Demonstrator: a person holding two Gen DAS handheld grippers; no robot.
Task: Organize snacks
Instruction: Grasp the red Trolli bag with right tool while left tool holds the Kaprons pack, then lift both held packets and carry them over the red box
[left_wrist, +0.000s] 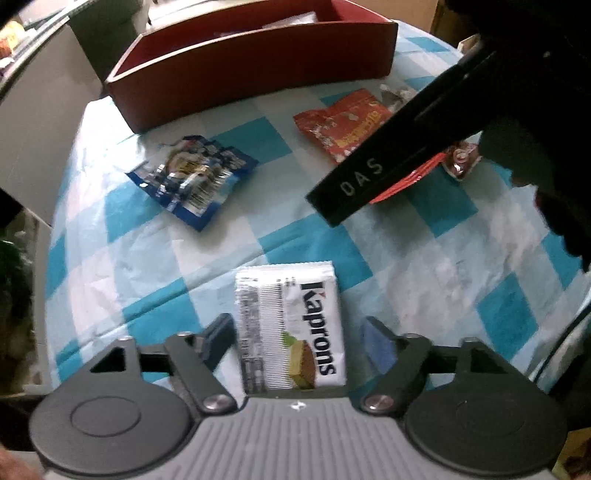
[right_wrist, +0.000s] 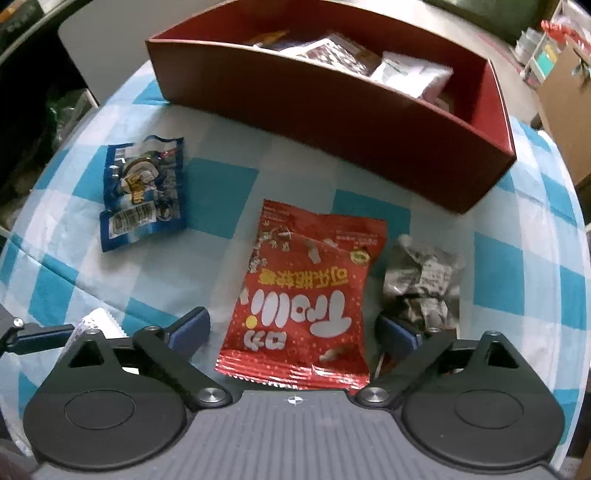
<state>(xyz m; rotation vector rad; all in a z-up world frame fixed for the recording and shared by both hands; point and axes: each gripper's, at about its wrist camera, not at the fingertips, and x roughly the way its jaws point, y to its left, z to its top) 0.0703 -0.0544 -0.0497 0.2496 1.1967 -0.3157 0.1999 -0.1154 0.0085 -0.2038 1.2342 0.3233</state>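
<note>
Left hand-held gripper (left_wrist: 299, 338): jaws spread wide, gripping nothing; the white Kaprons wafer pack (left_wrist: 291, 326) lies flat on the cloth between the blue fingers (left_wrist: 221, 330), its left edge close against the left finger and a gap on the right side.
Right hand-held gripper (right_wrist: 293, 332): jaws spread wide, gripping nothing; the lower part of the red snack bag (right_wrist: 306, 295) lies between its fingers (right_wrist: 190, 326), clear of both pads.
Worktop (left_wrist: 461, 266): rounded in outline in these fisheye views, covered by a blue-and-white checked cloth.
Red box (right_wrist: 332, 122): long, open-topped, set along the far edge of the worktop; several packets inside, their kinds too blurred to name.
Kaprons wafer pack: near edge of the worktop, printed face up, name running lengthwise.
Red snack bag: middle of the worktop in front of the red box, flat, white lettering facing up; in the left wrist view partly hidden behind the dark body of the right tool.
Blue snack packet (right_wrist: 146, 192): left part of the worktop, near the left end of the red box, crumpled, well apart from the red bag.
Silver crumpled wrapper (right_wrist: 423, 284): just beside the red bag's right edge, close to the right gripper's right finger; contact cannot be told.
</note>
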